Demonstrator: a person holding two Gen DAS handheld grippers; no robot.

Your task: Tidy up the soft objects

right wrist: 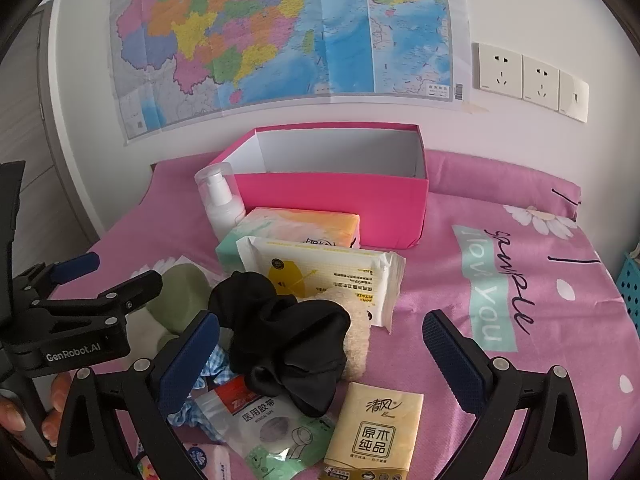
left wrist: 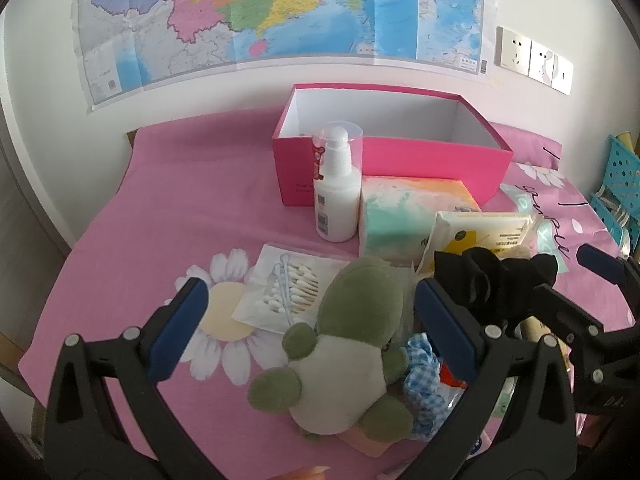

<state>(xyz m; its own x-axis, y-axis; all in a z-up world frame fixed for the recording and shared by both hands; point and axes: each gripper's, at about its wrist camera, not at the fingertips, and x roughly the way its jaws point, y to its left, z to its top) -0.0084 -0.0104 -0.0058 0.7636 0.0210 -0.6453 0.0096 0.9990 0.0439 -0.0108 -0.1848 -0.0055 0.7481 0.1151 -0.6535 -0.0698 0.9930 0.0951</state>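
Left tool (left wrist: 310, 312): held wide over the green plush toy (left wrist: 352, 344);
Right tool (right wrist: 320, 344): spread wide around the black fabric scrunchie (right wrist: 288, 340)

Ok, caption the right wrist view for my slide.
Open right tool poised over a black scrunchie, pink box waiting behind.

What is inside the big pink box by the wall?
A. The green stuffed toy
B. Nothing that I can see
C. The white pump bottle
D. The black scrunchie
B. The pink box shows only bare white walls inside, while the green stuffed toy, the white pump bottle and the black scrunchie all sit outside it on the pink bedsheet.
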